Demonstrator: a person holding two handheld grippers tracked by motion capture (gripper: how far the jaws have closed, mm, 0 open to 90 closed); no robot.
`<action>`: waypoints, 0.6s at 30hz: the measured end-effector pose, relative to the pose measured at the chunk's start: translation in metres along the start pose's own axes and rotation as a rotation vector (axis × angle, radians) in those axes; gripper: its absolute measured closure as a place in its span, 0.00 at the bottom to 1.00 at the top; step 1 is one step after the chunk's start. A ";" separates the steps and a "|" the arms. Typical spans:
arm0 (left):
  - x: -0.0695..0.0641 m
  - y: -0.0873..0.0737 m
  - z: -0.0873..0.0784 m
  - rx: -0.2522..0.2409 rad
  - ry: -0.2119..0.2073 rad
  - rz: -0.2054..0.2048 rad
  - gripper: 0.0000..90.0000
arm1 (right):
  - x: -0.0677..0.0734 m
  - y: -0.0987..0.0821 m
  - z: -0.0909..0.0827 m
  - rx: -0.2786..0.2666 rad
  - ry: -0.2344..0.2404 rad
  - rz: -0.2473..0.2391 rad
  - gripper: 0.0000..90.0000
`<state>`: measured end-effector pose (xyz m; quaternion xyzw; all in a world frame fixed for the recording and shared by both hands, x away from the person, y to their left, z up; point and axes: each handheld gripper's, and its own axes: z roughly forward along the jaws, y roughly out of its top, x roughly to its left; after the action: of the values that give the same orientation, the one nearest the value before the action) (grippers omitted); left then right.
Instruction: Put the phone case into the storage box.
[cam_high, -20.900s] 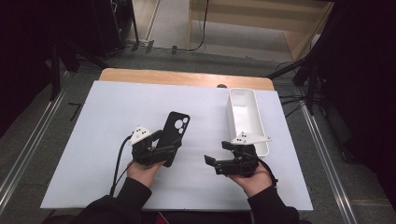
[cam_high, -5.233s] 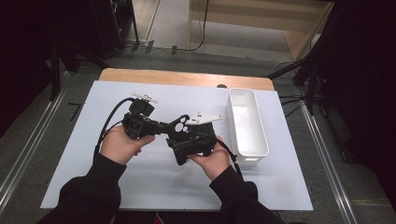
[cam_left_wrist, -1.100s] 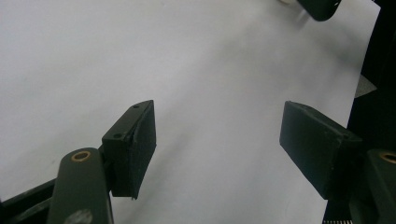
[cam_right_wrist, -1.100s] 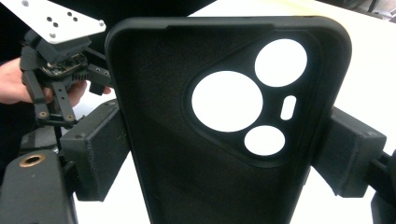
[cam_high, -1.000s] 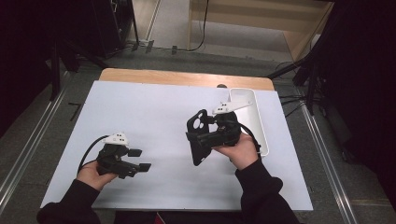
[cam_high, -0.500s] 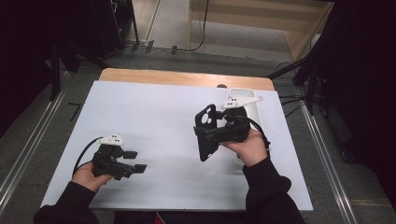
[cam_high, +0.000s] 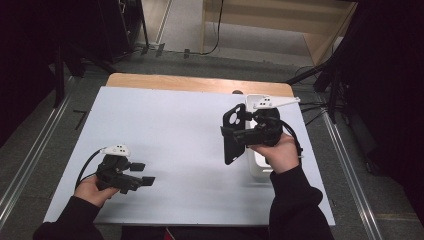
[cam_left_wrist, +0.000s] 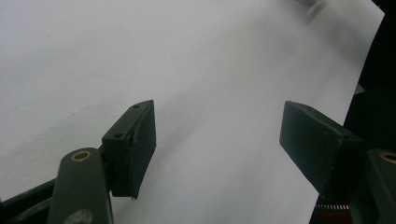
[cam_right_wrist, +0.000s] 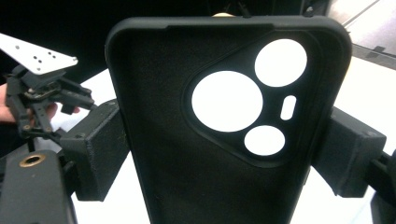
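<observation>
Right hand-held gripper (cam_high: 235, 134) clamped on case (cam_high: 233, 134), above white table (cam_high: 170, 125); bin (cam_high: 257, 167) beneath. Left hand-held gripper (cam_high: 142, 173) open, low over table. Dark room beyond.

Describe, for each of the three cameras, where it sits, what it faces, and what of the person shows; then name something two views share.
High view: above the table, looking down; both forearms, left gripper, right gripper.
Left gripper view: rides that gripper, facing bare tabletop between its open jaws.
Right gripper view: faces the black phone case its jaws clamp; a hand at left.
Shared: the case in high and right views.
</observation>
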<state>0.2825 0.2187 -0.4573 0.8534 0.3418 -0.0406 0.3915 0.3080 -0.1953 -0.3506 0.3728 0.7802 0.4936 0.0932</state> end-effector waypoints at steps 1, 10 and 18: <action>0.000 0.000 0.000 0.001 0.002 -0.002 0.30 | -0.002 0.000 -0.002 -0.002 -0.009 0.005 0.14; -0.001 -0.002 -0.003 -0.005 0.012 -0.008 0.30 | -0.015 0.000 -0.013 -0.020 -0.048 0.024 0.14; -0.002 -0.004 -0.005 -0.006 0.019 -0.008 0.30 | -0.023 0.002 -0.024 -0.038 -0.096 0.033 0.14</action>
<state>0.2776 0.2232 -0.4563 0.8512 0.3489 -0.0329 0.3906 0.3131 -0.2270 -0.3428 0.4072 0.7590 0.4913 0.1296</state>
